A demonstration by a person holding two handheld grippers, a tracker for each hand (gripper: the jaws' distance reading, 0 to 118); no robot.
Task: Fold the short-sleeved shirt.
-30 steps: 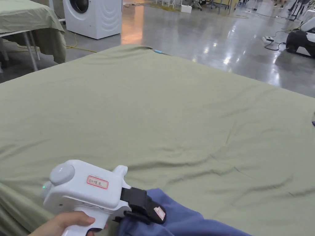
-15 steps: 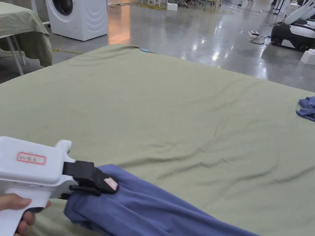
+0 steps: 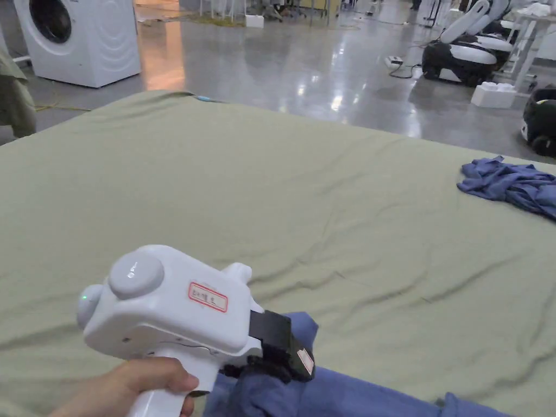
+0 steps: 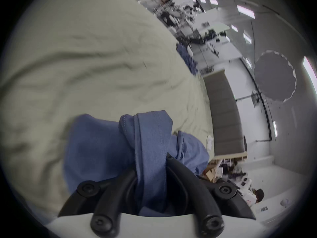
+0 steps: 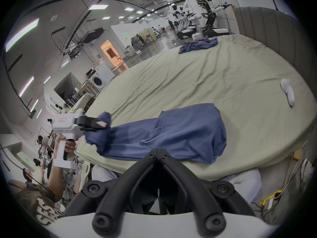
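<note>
Left gripper view: L claw (image 4: 151, 171) pinching bunched blue shirt (image 4: 103, 149).

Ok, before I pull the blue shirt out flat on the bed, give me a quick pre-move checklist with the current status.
1. Left gripper clamped on the blue shirt: ok, cloth is pinched between both jaws.
2. Right gripper holding cloth: not ok, jaws are closed on nothing, near the shirt's edge.
3. Shirt spread flat: not ok, it lies bunched and wrinkled.
4. Free room on the green sheet: ok.
5. Other items apart: ok, second blue garment and white sock lie well away.
</note>
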